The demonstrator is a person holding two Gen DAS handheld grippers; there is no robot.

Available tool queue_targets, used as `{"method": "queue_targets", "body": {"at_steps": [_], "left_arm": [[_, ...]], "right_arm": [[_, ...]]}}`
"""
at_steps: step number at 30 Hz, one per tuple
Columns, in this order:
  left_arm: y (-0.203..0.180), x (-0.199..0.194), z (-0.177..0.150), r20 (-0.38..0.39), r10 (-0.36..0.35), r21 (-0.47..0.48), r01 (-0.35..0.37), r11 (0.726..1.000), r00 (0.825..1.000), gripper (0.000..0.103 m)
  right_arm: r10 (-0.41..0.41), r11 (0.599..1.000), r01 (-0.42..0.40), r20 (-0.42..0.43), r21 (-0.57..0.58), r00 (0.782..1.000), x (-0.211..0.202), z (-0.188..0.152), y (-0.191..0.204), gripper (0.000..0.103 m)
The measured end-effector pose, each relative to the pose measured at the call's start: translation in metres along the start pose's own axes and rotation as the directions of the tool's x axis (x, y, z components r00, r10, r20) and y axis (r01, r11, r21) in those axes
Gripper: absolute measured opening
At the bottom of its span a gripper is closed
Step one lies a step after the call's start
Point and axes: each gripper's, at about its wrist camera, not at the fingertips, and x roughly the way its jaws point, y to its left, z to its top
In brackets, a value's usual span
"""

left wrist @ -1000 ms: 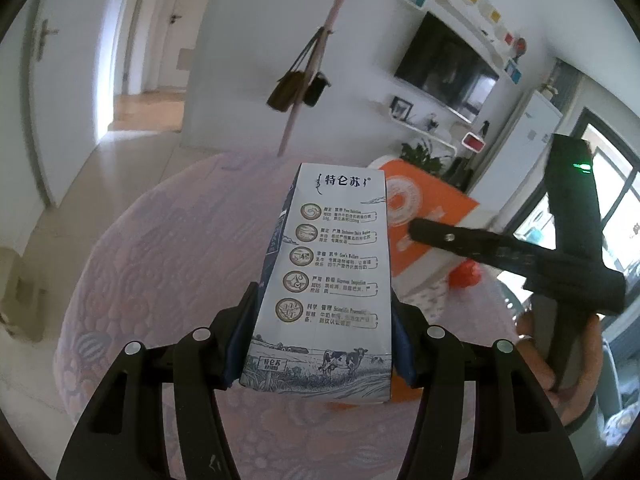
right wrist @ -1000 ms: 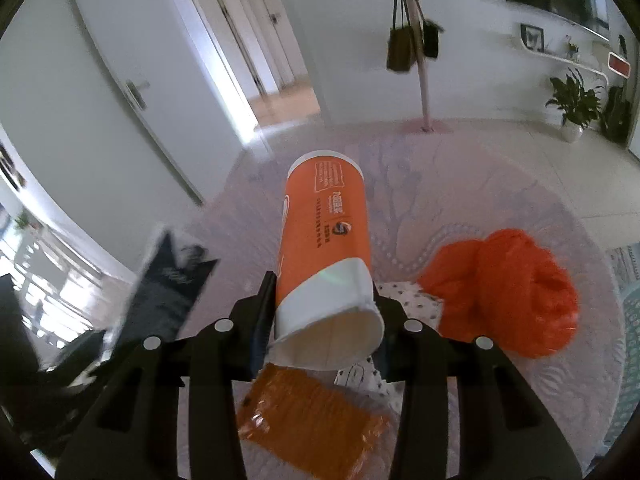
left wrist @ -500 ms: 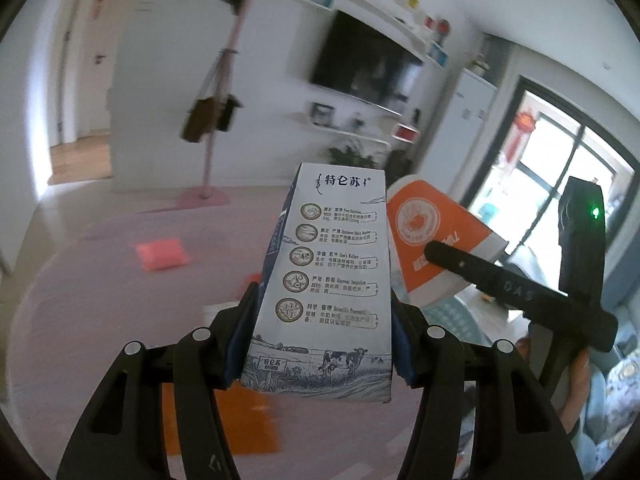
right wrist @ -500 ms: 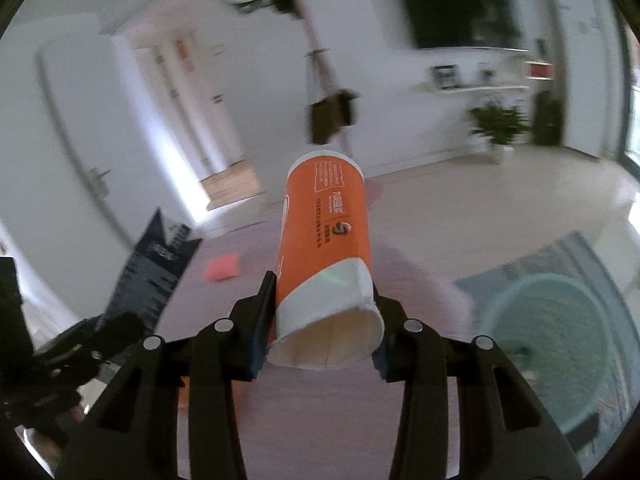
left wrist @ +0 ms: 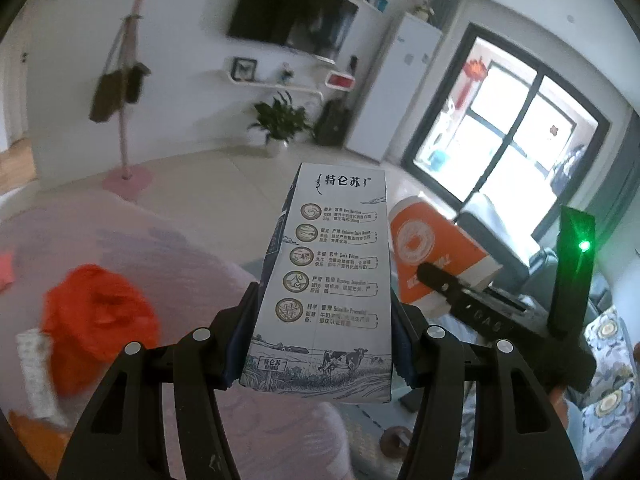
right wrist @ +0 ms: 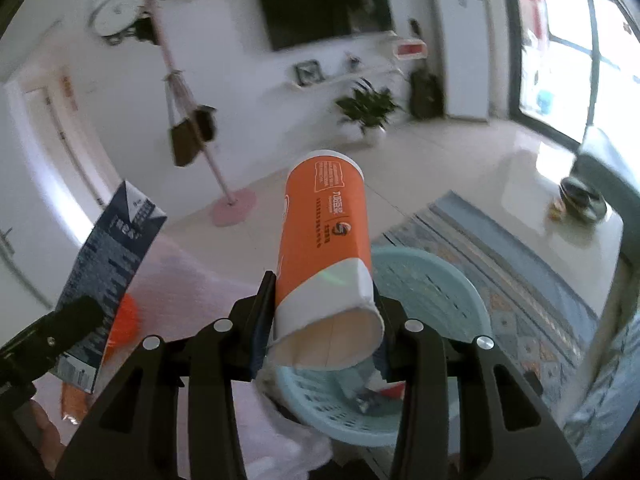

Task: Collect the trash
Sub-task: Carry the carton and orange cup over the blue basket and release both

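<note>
Right gripper (right wrist: 324, 316) clamped on crushed orange-and-white paper cup (right wrist: 324, 256), left gripper (left wrist: 320, 344) on blue-and-white milk carton (left wrist: 328, 280); pale-blue plastic basket (right wrist: 436, 280) at lower centre could be overshot if cup is released early

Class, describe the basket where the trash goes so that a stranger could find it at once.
Start at the patterned blue rug on the floor by the big window. On it, just below the orange cup held in the right claw, sits the basket. It is the only pale turquoise thing, round, with slotted walls.

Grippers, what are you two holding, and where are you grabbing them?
Left gripper pinches the milk carton near its bottom; right gripper squeezes the orange paper cup near its open rim.
</note>
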Motion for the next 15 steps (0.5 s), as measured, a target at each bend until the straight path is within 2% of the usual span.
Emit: {"method": "queue_targets", "body": {"at_steps": [6,9,11,15], "left_arm": [[-0.012,0.063,-0.013,-0.113,-0.009,-0.005,0.008,1.000,0.994,0.056],[-0.014,0.078,-0.020,-0.142,0.012,-0.005,-0.013,1.000,0.990,0.056],[-0.012,0.083,-0.021,-0.153,0.013,-0.015,-0.015,1.000,0.988,0.061],[-0.008,0.079,-0.021,-0.142,0.007,-0.014,-0.009,1.000,0.990,0.064]], "right_arm": [[-0.072,0.996,0.079,-0.132,0.051,0.989,0.044,-0.017,-0.027,0.041],[-0.087,0.993,0.098,-0.149,0.072,0.985,0.048,-0.023,-0.037,0.044],[-0.081,0.992,0.093,-0.151,0.080,0.985,0.052,-0.017,-0.044,0.044],[-0.089,0.990,0.103,-0.136,0.092,0.987,0.047,-0.017,-0.050,0.044]]}}
